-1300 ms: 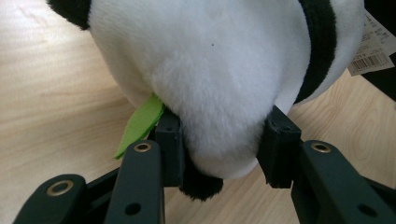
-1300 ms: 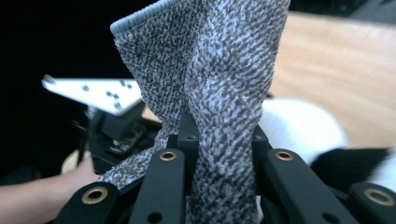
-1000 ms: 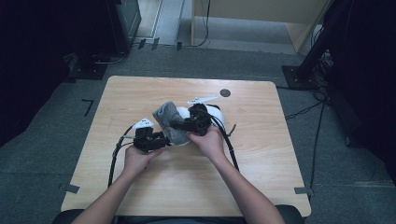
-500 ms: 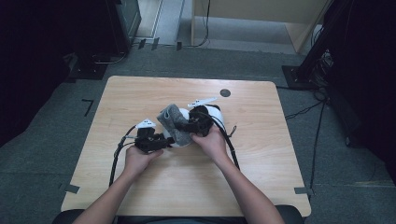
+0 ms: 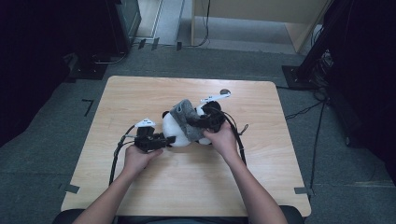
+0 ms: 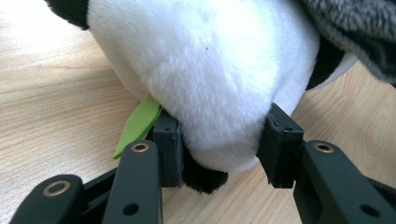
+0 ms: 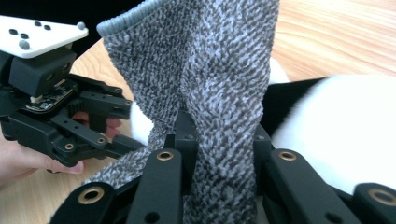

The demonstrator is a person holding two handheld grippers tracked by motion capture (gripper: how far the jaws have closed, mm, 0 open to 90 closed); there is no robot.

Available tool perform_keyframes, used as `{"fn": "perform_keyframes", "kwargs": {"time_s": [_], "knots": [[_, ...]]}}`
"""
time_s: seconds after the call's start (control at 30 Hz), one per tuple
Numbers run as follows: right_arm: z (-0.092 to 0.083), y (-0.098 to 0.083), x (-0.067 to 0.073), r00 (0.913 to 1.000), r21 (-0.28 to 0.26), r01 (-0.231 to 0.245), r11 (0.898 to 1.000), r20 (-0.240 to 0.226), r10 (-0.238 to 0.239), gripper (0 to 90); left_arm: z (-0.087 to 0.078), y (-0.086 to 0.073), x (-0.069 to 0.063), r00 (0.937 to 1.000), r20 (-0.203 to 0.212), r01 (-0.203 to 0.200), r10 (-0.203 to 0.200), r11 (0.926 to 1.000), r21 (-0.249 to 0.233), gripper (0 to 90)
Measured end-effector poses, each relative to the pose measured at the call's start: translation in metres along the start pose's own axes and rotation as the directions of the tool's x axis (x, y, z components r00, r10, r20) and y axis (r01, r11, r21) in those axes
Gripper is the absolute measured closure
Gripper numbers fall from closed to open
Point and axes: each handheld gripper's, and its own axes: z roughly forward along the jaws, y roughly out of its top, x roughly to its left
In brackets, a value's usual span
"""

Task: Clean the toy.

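Observation:
A black-and-white plush panda (image 5: 172, 132) lies at the middle of the wooden table (image 5: 140, 93). My left gripper (image 5: 167, 140) is shut on its white, rounded end (image 6: 205, 70), and the pads dent the fur on both sides. A green felt leaf (image 6: 137, 123) pokes out beside the left pad. A grey knitted piece (image 5: 184, 115) drapes over the panda. My right gripper (image 5: 195, 123) is shut on this grey knit (image 7: 210, 70), which bunches between its jaws (image 7: 219, 140). In the right gripper view, the left gripper (image 7: 123, 126) is close by on the left.
Black cables (image 5: 116, 156) trail from both grippers across the table toward the person. A small dark round hole (image 5: 225, 91) sits near the table's far edge. Dark stands and cabinet legs (image 5: 299, 74) are on the floor beyond the table.
My right gripper has drawn the grey knit a little to the right across the panda, and white fur now shows to its left. The left gripper has stayed where it was.

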Motion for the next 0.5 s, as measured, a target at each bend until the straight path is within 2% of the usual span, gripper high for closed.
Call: {"fn": "perform_keyframes", "kwargs": {"time_s": [0.5], "knots": [[-0.041, -0.004, -0.035, 0.9963, -0.065, -0.080, 0.995, 0.027, 0.082, 75.5, -0.001, 0.004, 0.003, 0.9999, 0.016, 0.003, -0.004, 0.9999, 0.012, 57.2]]}}
